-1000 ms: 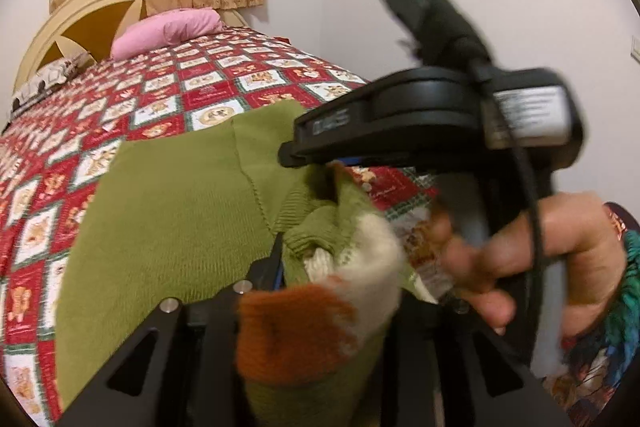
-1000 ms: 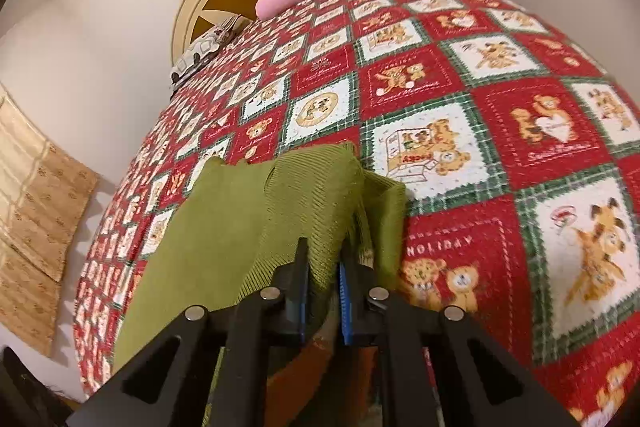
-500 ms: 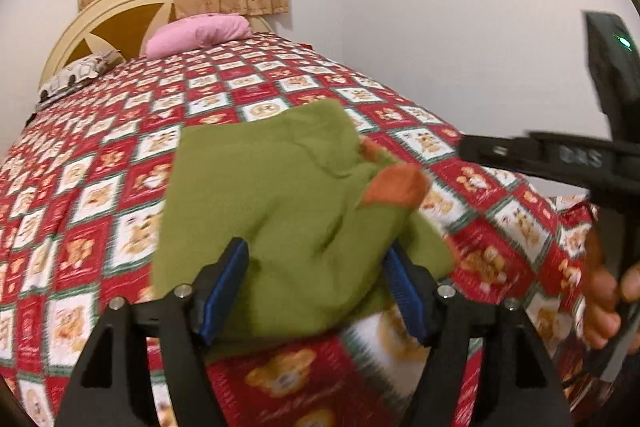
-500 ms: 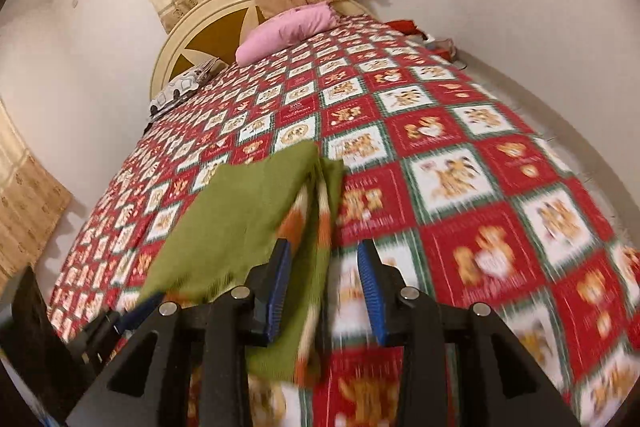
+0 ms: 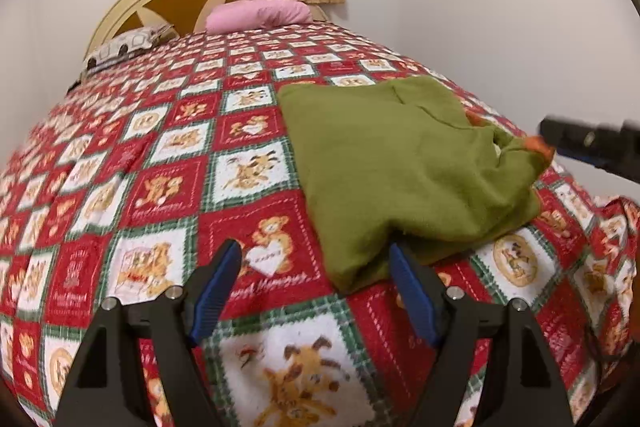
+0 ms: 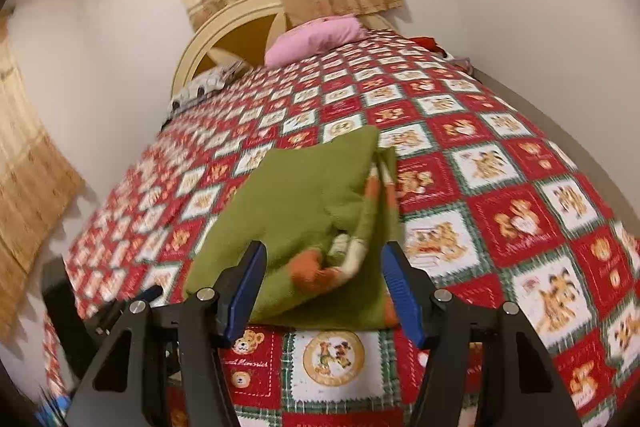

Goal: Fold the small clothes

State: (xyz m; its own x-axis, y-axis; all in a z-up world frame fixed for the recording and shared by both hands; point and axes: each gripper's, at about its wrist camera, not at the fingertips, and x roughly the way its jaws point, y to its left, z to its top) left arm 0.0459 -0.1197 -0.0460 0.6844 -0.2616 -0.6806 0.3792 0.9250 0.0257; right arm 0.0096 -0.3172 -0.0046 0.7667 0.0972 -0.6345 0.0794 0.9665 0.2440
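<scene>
Our left tongs (image 5: 316, 291) have just been opening and stand wide with nothing gripped; the sweater's (image 5: 400, 167) near corner lies just ahead of the right pad. Our right tongs (image 6: 320, 283) have also just been opening, jaws apart, the sweater's folded edge lying loose between them on the bed (image 6: 520, 187).

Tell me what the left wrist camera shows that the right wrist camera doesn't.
Left wrist only: the right gripper reaching in from the right edge. Right wrist only: the sweater's orange and white trim bunched on top, and a second curtain on the left wall. Both: the folded green sweater on the teddy-bear quilt, the pink pillow, and each camera's own open jaws.
</scene>
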